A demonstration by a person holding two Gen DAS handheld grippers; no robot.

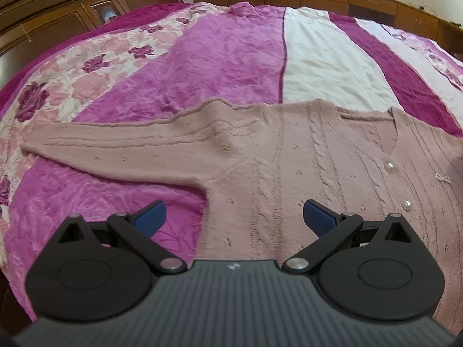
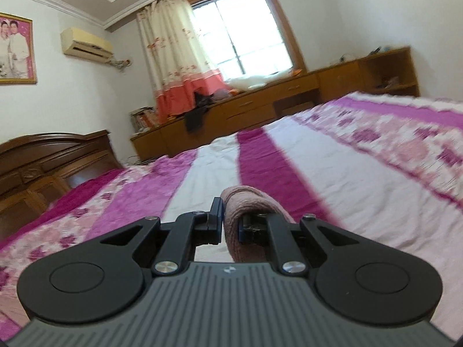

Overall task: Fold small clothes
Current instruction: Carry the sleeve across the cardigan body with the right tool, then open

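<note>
Knitwear is lying spread across the bed: a dusty-pink cable-knit cardigan (image 1: 289, 156) with pearl buttons (image 1: 390, 166), front up, is resting on a quilted bedspread (image 1: 220, 57) striped in magenta, white and rose print. One sleeve is stretching out flat to the left. I am holding my left gripper (image 1: 234, 217) just above the cardigan's side edge, its blue-padded fingers (image 1: 152, 215) spread wide and gripping nothing. My right gripper (image 2: 230, 222) is pinching a fold of the same pink knit, jaws nearly closed around it, lifted over the bedspread. Beyond the bed, wooden cabinets (image 2: 260, 107) are lining the wall under a curtained window (image 2: 231, 29).
</note>
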